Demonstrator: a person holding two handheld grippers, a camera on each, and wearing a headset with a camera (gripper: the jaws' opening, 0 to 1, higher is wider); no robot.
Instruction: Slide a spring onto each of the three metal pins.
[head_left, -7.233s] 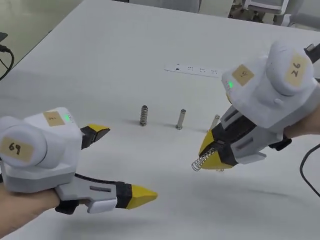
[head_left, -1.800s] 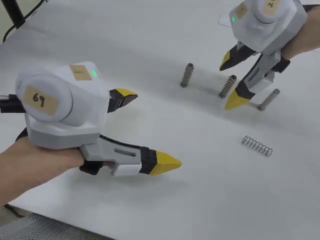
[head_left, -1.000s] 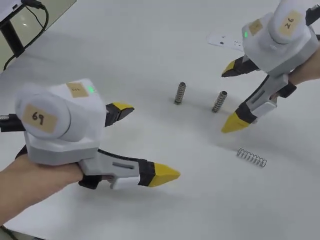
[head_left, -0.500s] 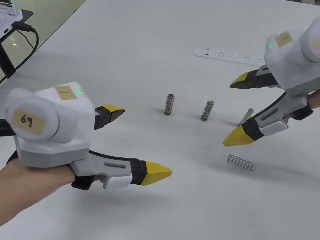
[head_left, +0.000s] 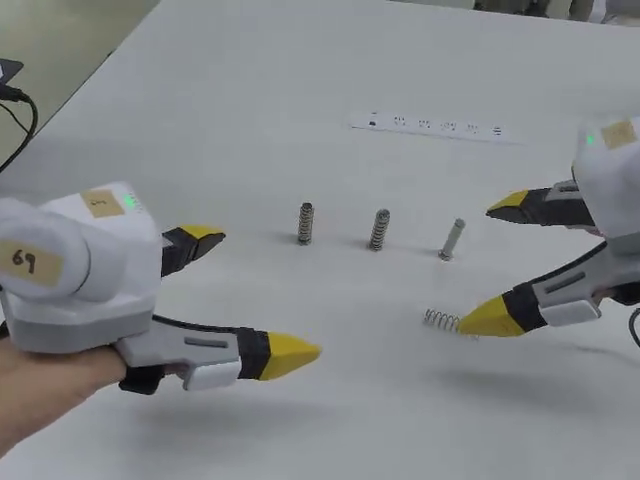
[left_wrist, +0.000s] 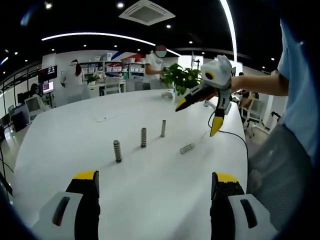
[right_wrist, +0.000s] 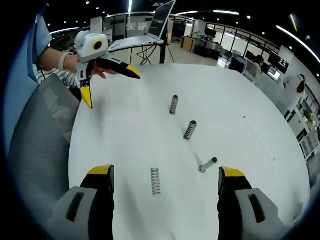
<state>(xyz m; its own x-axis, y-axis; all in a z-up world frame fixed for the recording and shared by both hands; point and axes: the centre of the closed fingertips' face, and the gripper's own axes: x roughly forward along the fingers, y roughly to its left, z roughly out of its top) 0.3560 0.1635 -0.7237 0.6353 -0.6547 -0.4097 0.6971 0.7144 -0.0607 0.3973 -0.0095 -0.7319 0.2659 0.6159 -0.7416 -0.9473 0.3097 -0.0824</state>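
Observation:
Three metal pins stand in a row on the white table (head_left: 250, 120). The left pin (head_left: 305, 223) and the middle pin (head_left: 379, 229) each carry a spring. The right pin (head_left: 451, 240) is bare. A loose spring (head_left: 440, 320) lies in front of it, also seen in the right gripper view (right_wrist: 155, 180) between my jaws. My right gripper (head_left: 495, 262) is open, its lower fingertip just beside the loose spring. My left gripper (head_left: 250, 293) hovers open and holds nothing, well left of the pins. From the left gripper view the bare pin (left_wrist: 163, 128) is farthest.
A white power strip (head_left: 435, 126) lies behind the pins. A dark cable (head_left: 10, 100) hangs off the table's left edge. A mesh chair back (right_wrist: 45, 125) sits near the table's edge. People stand at desks in the background.
The spring my right gripper held earlier now sits on the middle pin. That gripper has since opened and drawn back right and down to beside the loose spring. The left gripper stays open.

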